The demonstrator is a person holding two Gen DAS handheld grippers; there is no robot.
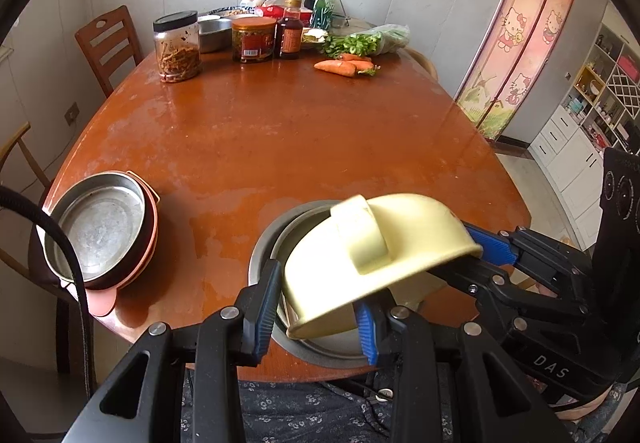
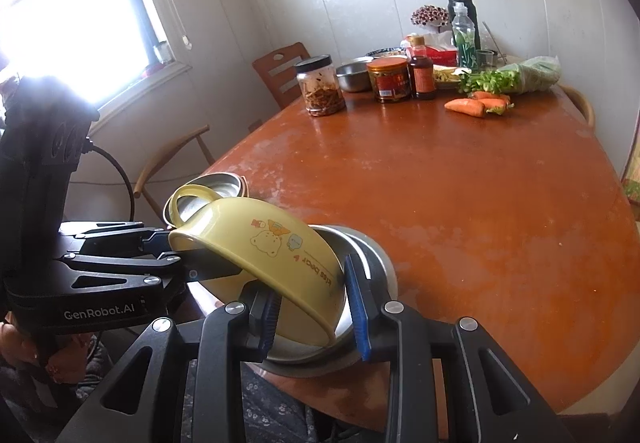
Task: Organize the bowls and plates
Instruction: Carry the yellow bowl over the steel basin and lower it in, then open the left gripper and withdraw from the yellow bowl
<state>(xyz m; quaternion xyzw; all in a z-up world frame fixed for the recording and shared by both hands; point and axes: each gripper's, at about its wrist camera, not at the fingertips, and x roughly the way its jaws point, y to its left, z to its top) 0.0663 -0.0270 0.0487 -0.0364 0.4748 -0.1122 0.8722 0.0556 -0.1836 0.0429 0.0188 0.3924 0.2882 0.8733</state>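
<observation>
A yellow plastic bowl [image 1: 376, 255] with a handle and a bear print hangs tilted, nearly upside down, above a stack of steel bowls [image 1: 264, 255] at the table's near edge. It also shows in the right wrist view [image 2: 276, 263]. My left gripper [image 1: 318, 311] is open, its fingers on either side of the bowl's rim. My right gripper [image 2: 316, 307] stands wide around the bowl's rim; in the left wrist view its fingers [image 1: 486, 247] clamp the rim. A steel bowl [image 1: 100, 223] sits in pink dishes [image 1: 150, 235] at the left.
The brown oval table [image 1: 300, 131] carries jars [image 1: 178, 47], a sauce bottle [image 1: 289, 31], a steel basin [image 1: 214, 33], bottles, greens and carrots [image 1: 344, 67] at its far end. Wooden chairs [image 1: 106, 39] stand along the left side. A cupboard stands at the right.
</observation>
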